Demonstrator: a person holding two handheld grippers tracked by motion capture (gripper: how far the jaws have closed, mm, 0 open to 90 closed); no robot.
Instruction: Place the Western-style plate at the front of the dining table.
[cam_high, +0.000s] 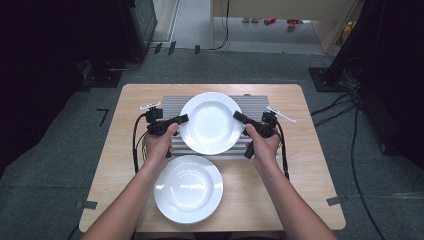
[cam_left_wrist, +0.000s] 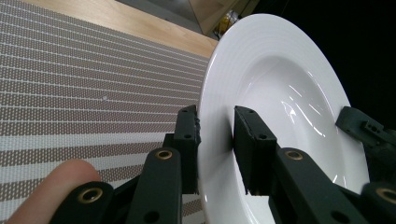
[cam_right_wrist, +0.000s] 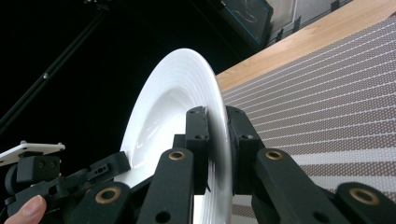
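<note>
We find a white plate (cam_high: 211, 123) held between both grippers above a grey ribbed mat (cam_high: 170, 104) that lies on the far half of the wooden worktop (cam_high: 300, 165). The left gripper (cam_high: 184, 119) takes the plate's left rim and the right gripper (cam_high: 237, 116) takes its right rim, so the plate is carried from two opposite sides.

In the left gripper view, we see the left gripper (cam_left_wrist: 215, 140) with its fingers (cam_left_wrist: 254, 144) clamped on the plate (cam_left_wrist: 280, 84), one on the inner face of the rim and one on its underside. The mat (cam_left_wrist: 84, 93) runs past behind it, with a strip of bare worktop (cam_left_wrist: 140, 21) beyond.

In the right gripper view, the right gripper (cam_right_wrist: 217, 140) is likewise clamped on the plate (cam_right_wrist: 177, 93), its fingers (cam_right_wrist: 198, 140) pressing the rim from both faces. The mat (cam_right_wrist: 327, 93) shows at the right, and the other gripper appears farther off at the lower left.

A second white plate (cam_high: 188, 188) rests flat on the near part of the worktop, just short of the mat's near edge and between the person's forearms. It lies apart from the held plate and from both grippers.
</note>
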